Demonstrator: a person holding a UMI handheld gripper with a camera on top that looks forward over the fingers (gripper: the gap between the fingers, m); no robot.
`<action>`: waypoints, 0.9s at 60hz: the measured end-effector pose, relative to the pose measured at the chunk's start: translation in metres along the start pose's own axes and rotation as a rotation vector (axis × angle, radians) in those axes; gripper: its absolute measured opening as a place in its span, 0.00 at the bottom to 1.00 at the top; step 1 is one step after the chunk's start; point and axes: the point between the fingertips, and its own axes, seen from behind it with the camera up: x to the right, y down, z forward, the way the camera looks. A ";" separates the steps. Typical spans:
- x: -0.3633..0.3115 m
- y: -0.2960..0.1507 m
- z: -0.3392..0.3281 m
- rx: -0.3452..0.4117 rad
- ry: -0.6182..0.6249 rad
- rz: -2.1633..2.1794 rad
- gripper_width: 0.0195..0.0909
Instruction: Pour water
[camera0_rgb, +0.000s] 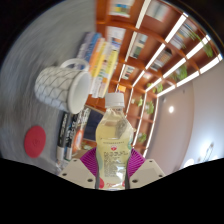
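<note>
— What do the jaws hold?
— The gripper (112, 170) is closed narrow on a water bottle (113, 145); both pink pads (90, 160) press on its sides.
— And around it?
— The view is tilted. Beyond the bottle there is a white mug (62, 85) on a table (25, 80), markers (68, 132), a red disc (36, 140), wooden shelves (150, 60).

a bottle (113, 140) stands between the tongs (113, 163), a mug (62, 85) and markers (68, 132) to its left.
</note>
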 end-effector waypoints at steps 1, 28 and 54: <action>-0.002 0.002 -0.001 -0.008 -0.014 0.072 0.20; -0.051 0.026 -0.023 -0.023 -0.285 1.736 0.23; -0.096 0.004 -0.014 -0.002 -0.235 1.833 0.24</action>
